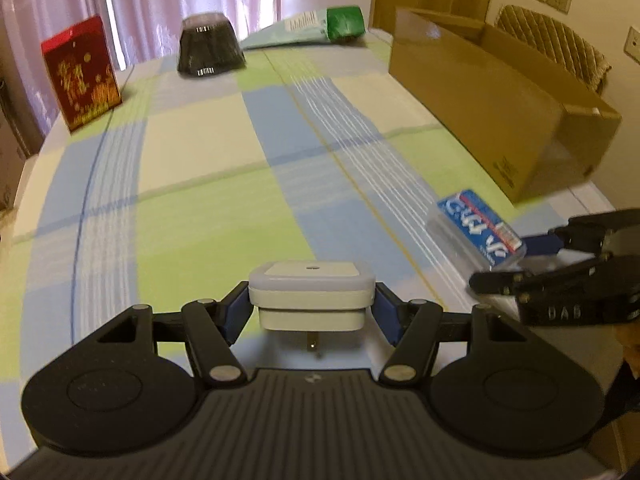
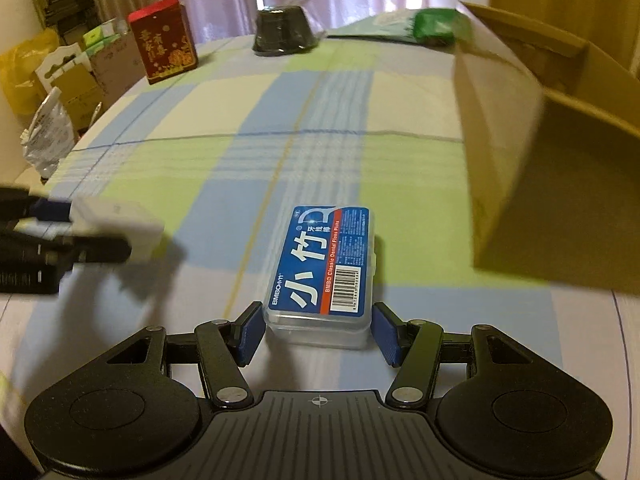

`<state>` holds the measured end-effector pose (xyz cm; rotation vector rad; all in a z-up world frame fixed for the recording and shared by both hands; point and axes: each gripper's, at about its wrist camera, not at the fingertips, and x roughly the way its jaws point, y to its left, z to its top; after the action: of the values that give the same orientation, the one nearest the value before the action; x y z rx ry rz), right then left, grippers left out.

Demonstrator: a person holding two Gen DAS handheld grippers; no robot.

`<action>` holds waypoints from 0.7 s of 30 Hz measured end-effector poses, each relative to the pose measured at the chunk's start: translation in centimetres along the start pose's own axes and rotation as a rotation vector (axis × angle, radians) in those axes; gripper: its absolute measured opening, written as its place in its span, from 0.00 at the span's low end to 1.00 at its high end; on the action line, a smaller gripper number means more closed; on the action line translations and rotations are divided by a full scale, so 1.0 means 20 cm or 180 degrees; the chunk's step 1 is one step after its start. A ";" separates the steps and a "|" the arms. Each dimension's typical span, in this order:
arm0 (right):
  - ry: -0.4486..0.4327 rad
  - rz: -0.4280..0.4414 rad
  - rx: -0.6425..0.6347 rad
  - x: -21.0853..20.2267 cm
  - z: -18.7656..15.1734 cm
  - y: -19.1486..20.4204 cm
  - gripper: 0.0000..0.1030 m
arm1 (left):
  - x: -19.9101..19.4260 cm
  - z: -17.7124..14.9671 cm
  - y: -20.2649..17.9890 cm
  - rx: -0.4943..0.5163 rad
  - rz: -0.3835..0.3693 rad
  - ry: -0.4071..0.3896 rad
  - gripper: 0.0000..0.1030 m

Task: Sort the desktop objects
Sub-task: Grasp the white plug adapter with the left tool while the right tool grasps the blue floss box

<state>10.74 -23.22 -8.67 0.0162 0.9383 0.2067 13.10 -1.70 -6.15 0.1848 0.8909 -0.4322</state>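
Note:
My left gripper (image 1: 312,312) is shut on a white plug-in adapter (image 1: 312,286), whose metal prong points back toward the camera. In the right wrist view the adapter (image 2: 120,228) hangs a little above the checked tablecloth (image 2: 248,160), casting a shadow. My right gripper (image 2: 318,332) grips the near end of a clear floss pick box with a blue label (image 2: 324,268), a blue pad against each side. The left wrist view shows that box (image 1: 476,232) at the right, with the right gripper (image 1: 520,264) behind it. An open cardboard box (image 1: 492,100) stands to the right.
At the far end of the table stand a red gift box (image 1: 80,72), a black lidded bowl (image 1: 210,46) and a green and white bag (image 1: 320,26). Bags and cartons (image 2: 60,76) are piled off the table's left side. A chair back (image 1: 556,40) rises behind the cardboard box.

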 end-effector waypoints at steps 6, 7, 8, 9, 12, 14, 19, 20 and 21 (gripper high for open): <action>-0.0088 -0.0047 -0.0034 -0.03 -0.02 0.01 0.77 | -0.02 -0.09 -0.10 0.0079 0.0072 0.0027 0.61; -0.0111 -0.0045 -0.0035 -0.03 -0.02 0.01 0.77 | -0.02 -0.09 -0.10 0.0085 0.0081 0.0023 0.63; -0.0111 -0.0035 -0.0035 -0.02 -0.01 0.01 0.77 | -0.02 -0.09 -0.10 0.0113 0.0098 0.0020 0.64; -0.0116 -0.0040 -0.0030 -0.01 0.00 0.01 0.77 | -0.02 -0.09 -0.11 0.0138 0.0114 0.0018 0.64; -0.0131 -0.0053 -0.0011 0.01 0.00 0.01 0.77 | -0.02 -0.09 -0.11 0.0166 0.0127 0.0031 0.64; -0.0117 -0.0061 0.0008 0.02 0.00 0.01 0.77 | 0.00 -0.08 -0.11 0.0208 0.0133 0.0049 0.65; -0.0121 -0.0056 0.0032 0.02 0.01 -0.01 0.77 | 0.02 -0.10 -0.13 0.0272 0.0097 0.0120 0.65; -0.0122 -0.0057 0.0039 0.02 0.01 -0.01 0.77 | 0.02 -0.10 -0.13 0.0266 0.0098 0.0129 0.65; -0.0123 -0.0057 0.0045 0.02 0.01 -0.02 0.77 | 0.02 -0.10 -0.13 0.0261 0.0099 0.0137 0.65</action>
<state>11.16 -23.42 -9.02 0.0248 0.9011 0.1824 10.76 -3.50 -7.73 0.2837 0.9121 -0.4373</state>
